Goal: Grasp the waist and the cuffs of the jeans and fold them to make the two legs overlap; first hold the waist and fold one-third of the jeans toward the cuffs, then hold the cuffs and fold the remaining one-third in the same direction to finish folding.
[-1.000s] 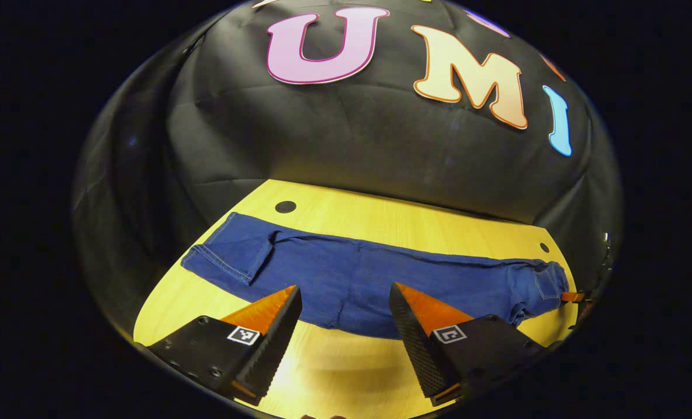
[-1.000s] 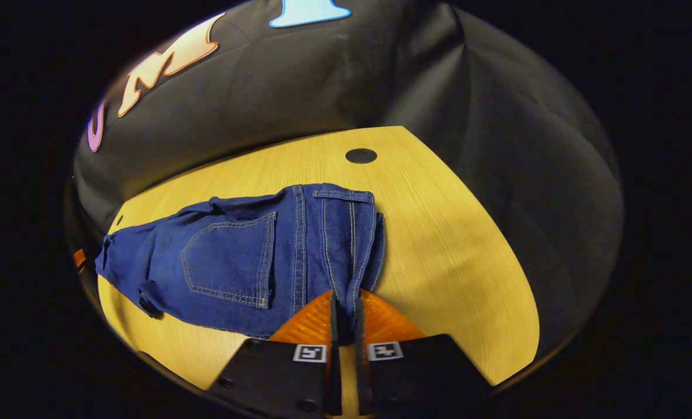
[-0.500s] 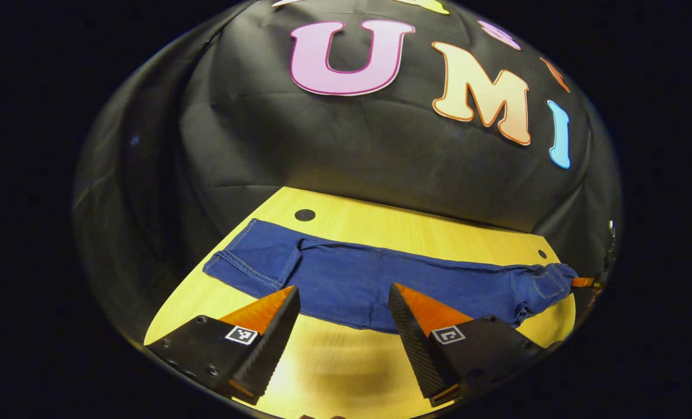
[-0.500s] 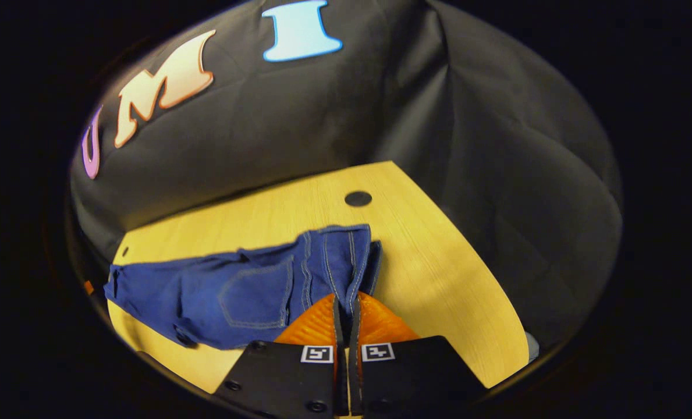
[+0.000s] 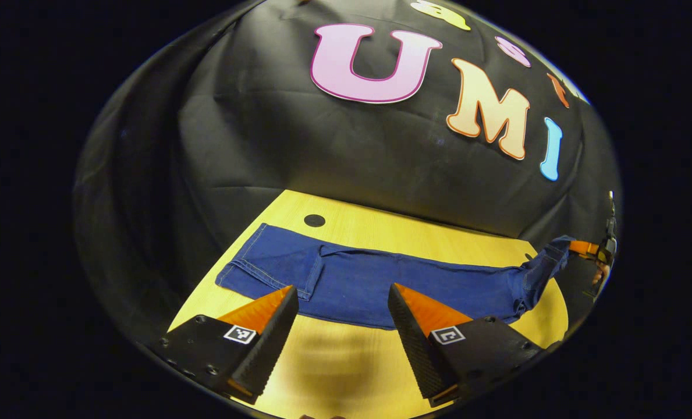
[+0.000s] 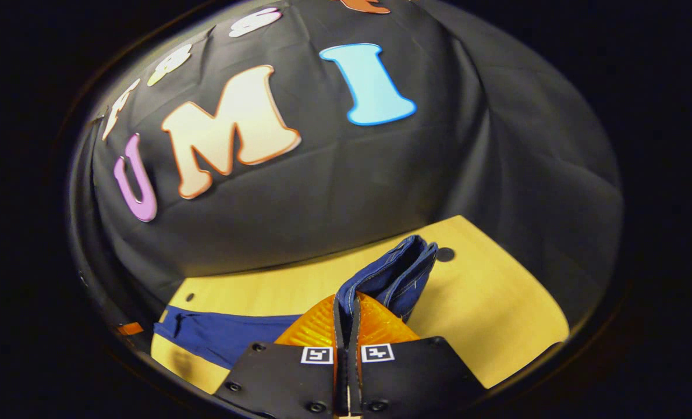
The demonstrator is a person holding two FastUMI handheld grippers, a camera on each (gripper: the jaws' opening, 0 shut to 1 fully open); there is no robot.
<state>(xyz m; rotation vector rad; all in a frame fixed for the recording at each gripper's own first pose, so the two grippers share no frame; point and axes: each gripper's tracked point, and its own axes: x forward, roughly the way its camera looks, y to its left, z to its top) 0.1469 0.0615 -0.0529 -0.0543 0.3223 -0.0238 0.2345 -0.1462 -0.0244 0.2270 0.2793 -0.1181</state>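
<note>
Two tool-mounted cameras, angled across one table [image 5: 380, 224].
The left gripper view looks along the jeans [image 5: 380, 282]; the right gripper view sits close against their lifted end.

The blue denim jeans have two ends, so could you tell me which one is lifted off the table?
The waist end, pinched by the right gripper; the cuff end lies flat.

One pair of jeans [image 5: 380, 285] on one table [image 5: 427, 233], two grippers, and two round table holes.
</note>
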